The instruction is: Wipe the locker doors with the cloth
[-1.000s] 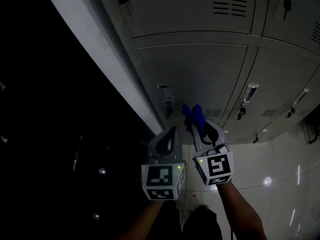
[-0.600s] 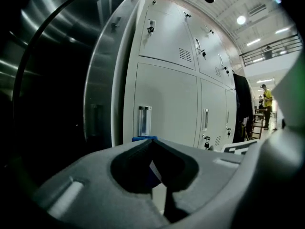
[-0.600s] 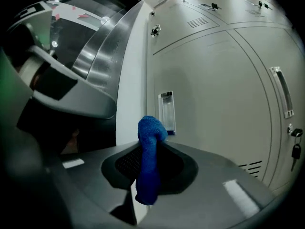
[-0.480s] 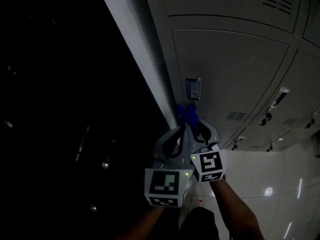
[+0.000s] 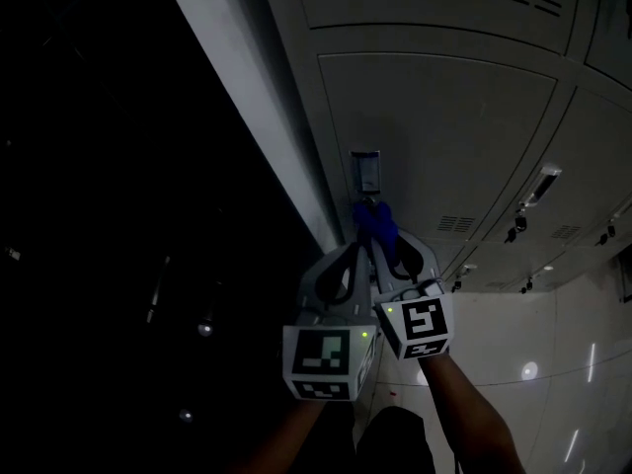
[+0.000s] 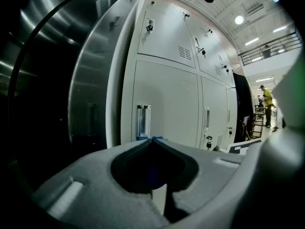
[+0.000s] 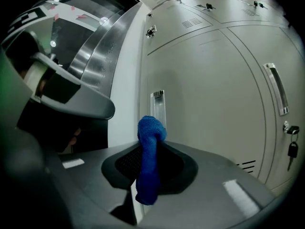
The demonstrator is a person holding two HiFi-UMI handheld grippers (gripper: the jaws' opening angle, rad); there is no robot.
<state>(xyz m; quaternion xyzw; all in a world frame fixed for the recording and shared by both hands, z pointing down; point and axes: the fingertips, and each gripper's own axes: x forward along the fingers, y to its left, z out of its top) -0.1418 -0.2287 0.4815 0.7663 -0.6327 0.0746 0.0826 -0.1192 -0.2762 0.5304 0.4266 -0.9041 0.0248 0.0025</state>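
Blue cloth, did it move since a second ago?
Yes. The blue cloth went left along the locker door: it was right of the door handle, now it is just below it.

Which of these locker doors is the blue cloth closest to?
The leftmost lower door. The cloth is right by its upright handle; the other doors lie further right or above.

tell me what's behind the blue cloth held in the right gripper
Behind the blue cloth, pinched by the right gripper, stands the grey locker door with its upright handle. The cloth covers the handle's lower end, so that part cannot be seen.
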